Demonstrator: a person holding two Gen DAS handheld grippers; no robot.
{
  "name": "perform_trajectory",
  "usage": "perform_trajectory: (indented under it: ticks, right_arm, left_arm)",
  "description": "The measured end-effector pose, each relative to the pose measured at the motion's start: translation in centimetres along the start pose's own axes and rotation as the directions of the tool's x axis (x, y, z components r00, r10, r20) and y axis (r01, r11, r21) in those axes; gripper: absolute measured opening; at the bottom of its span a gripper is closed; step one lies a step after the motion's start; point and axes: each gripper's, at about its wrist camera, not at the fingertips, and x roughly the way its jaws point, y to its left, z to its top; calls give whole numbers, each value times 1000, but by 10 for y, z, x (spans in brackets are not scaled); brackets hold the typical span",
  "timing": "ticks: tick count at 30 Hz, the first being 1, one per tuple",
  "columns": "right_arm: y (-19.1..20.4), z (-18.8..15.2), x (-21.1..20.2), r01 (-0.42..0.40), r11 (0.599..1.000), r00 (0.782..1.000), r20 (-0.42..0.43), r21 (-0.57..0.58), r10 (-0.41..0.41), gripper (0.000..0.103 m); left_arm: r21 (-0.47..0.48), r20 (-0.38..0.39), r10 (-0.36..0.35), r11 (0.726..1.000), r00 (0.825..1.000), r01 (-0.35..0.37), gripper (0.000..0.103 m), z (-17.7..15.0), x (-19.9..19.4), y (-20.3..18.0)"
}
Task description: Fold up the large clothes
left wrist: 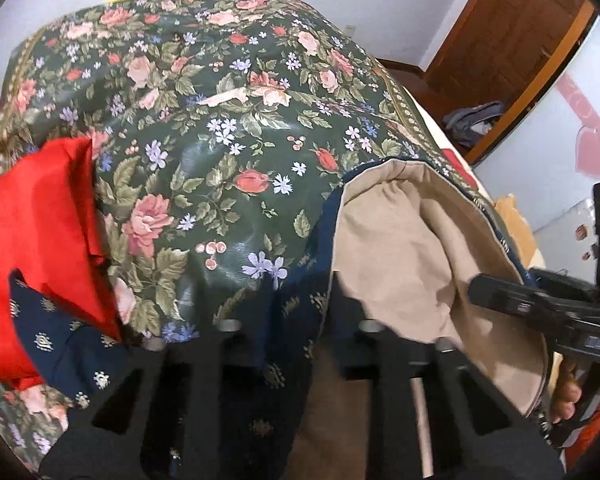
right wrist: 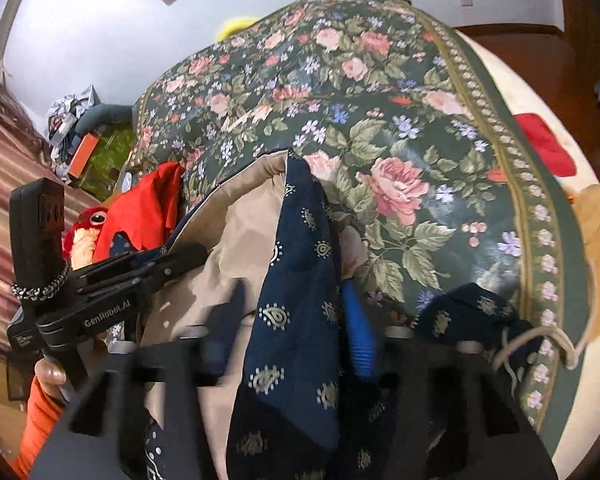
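A navy patterned garment with a beige lining [left wrist: 404,248] hangs between my two grippers above a table covered with a green floral cloth [left wrist: 220,120]. My left gripper [left wrist: 296,332] is shut on the garment's navy edge, which covers the fingertips. In the right wrist view the navy fabric [right wrist: 296,280] drapes over my right gripper [right wrist: 300,340], which is shut on it; the beige lining [right wrist: 244,216] opens to the left. Each gripper shows in the other's view: the right gripper [left wrist: 540,304] and the left gripper [right wrist: 140,272].
A red cloth [left wrist: 36,232] lies at the left on the floral cloth. A red plush toy [right wrist: 86,228], an orange box [right wrist: 84,152] and clutter sit at the far left. A wooden door [left wrist: 508,40] and a red item [right wrist: 544,140] are to the right.
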Motion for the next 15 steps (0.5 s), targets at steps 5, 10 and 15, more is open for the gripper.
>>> perform_trajectory:
  ticks: [5, 10, 15]
  right_arm:
    - [13, -3, -11, -20, 999, 1000, 22, -34, 21, 9]
    - [43, -20, -54, -38, 993, 996, 79, -111, 47, 9]
    - [73, -47, -88, -46, 978, 994, 87, -203, 65, 9]
  left_arm:
    - [-42, 49, -57, 997, 997, 59, 7, -3, -27, 3]
    - [-16, 136, -89, 996, 987, 92, 6, -12, -84, -6]
    - [27, 194, -105, 994, 975, 102, 6, -36, -141, -19]
